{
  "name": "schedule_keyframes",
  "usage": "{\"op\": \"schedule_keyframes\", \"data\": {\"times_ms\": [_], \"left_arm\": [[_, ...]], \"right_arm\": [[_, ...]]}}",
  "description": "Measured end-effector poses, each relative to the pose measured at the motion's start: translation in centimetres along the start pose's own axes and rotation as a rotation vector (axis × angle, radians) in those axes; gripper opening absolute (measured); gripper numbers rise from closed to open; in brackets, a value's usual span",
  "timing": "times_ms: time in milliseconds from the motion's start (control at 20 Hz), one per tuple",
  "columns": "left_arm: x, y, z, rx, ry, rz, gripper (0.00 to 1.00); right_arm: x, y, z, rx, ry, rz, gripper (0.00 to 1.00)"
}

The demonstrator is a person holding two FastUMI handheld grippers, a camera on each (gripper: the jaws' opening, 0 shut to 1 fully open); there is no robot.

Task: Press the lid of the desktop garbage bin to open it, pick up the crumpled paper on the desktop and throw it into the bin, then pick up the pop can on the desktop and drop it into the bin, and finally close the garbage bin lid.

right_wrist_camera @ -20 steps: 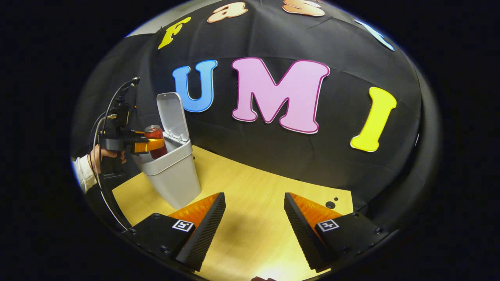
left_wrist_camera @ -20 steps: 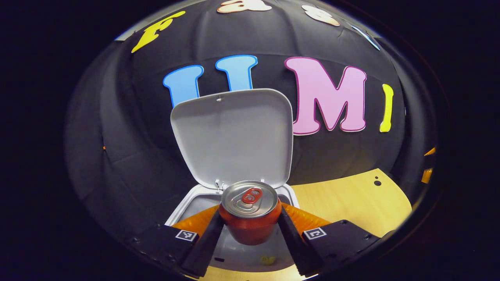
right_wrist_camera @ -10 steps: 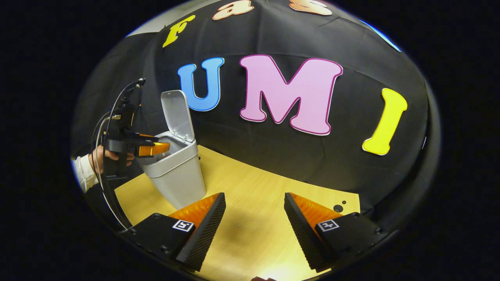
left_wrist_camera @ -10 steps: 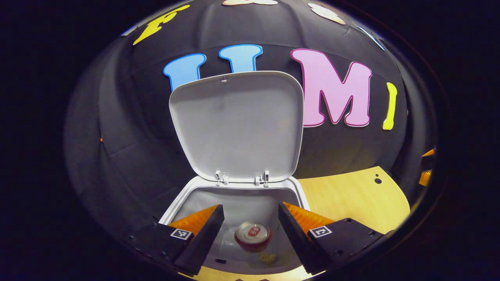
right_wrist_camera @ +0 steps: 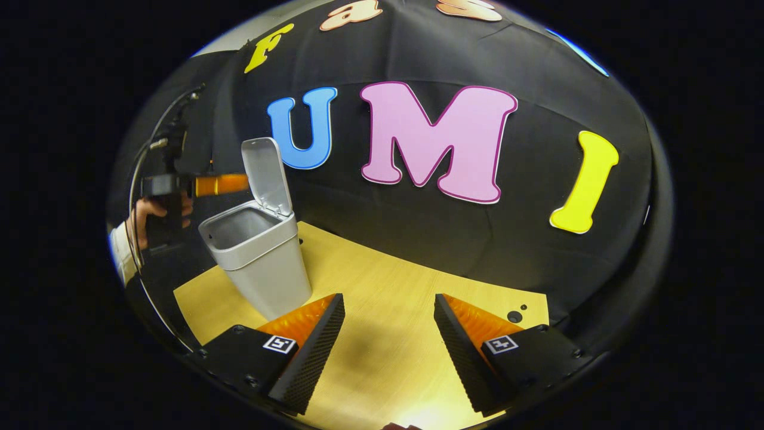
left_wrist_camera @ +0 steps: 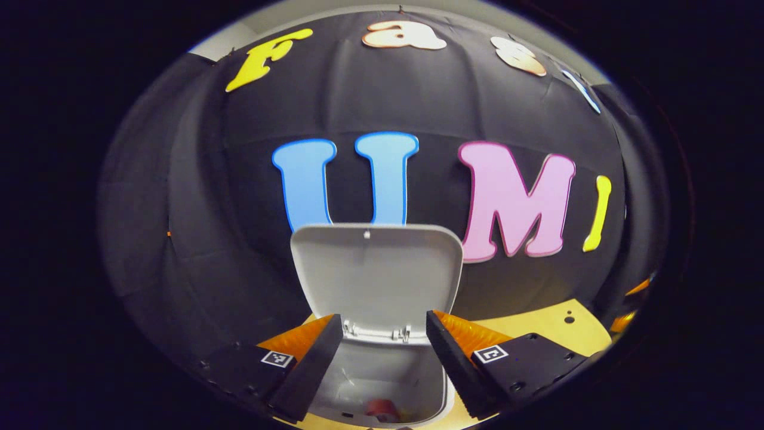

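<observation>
With the can lying at the bottom of the bin, the left gripper hangs above the opening with its jaws wide and nothing between them. Only a red sliver of the can shows low in the left gripper view; a small yellowish bit beside it may be the paper, too small to tell. In the right gripper view the left gripper sits level with the raised lid, just beside its inner face, probably lifted there so it can get behind or above the lid and push it down. A hand holds it from the bin's far side. The lid stands nearly upright on its hinge, so the bin is open. The right gripper hovers over the bare table, jaws wide, well apart from the bin, likely parked clear of the left one's work. My read: 1 step left, closing the lid.
</observation>
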State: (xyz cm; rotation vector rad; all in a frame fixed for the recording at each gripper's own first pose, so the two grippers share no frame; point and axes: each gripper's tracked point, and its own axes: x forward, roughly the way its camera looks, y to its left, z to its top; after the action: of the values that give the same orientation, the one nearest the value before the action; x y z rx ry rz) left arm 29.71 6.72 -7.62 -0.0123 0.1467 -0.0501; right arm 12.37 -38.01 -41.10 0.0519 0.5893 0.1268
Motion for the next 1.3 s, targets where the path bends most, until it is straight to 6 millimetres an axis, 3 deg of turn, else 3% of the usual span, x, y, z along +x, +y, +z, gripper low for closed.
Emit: {"op": "schedule_keyframes", "data": {"times_ms": [100,200,300,400,550,750,900,950,1000,1100,1300], "left_arm": [[-0.6,-0.5,5.8,-0.073,-0.135,-0.059,0.93],[-1.1,-0.3,10.0,-0.06,-0.216,-0.088,0.93],[-1.0,0.7,12.9,0.039,-0.279,-0.078,0.93],[-0.2,0.4,14.1,0.12,-0.292,-0.083,0.93],[2.7,-0.2,12.4,0.151,-0.224,-0.093,0.92],[7.0,0.5,9.9,0.141,-0.156,-0.082,0.93],[9.0,1.1,9.6,0.127,-0.144,-0.069,0.93],[9.5,1.4,9.2,0.132,-0.131,-0.065,0.87],[10.0,1.6,8.1,0.14,-0.101,-0.064,0.93],[10.3,1.7,5.1,0.145,0.013,-0.068,0.93],[7.8,1.8,3.6,0.121,0.084,-0.091,0.97]], "right_arm": [[0.0,-0.2,-0.2,0.014,0.006,-0.006,0.98],[0.1,-0.1,-0.3,0.027,0.007,-0.007,0.98],[-0.1,0.4,-0.2,0.03,0.003,-0.003,0.98],[-0.6,0.6,0.1,0.018,-0.016,-0.007,0.98],[-1.9,0.7,0.5,0.011,-0.034,-0.013,0.98],[-3.5,-0.1,0.2,0.02,-0.038,-0.035,0.98],[-4.4,-1.6,-0.4,0.024,-0.039,-0.076,0.98],[-4.6,-2.0,-0.8,0.034,-0.034,-0.085,0.98],[-4.9,-2.2,-1.2,0.048,-0.029,-0.092,0.98],[-5.2,-2.6,-1.7,0.071,-0.025,-0.103,0.98],[-5.6,-3.2,-1.7,0.095,-0.027,-0.125,0.98]]}}
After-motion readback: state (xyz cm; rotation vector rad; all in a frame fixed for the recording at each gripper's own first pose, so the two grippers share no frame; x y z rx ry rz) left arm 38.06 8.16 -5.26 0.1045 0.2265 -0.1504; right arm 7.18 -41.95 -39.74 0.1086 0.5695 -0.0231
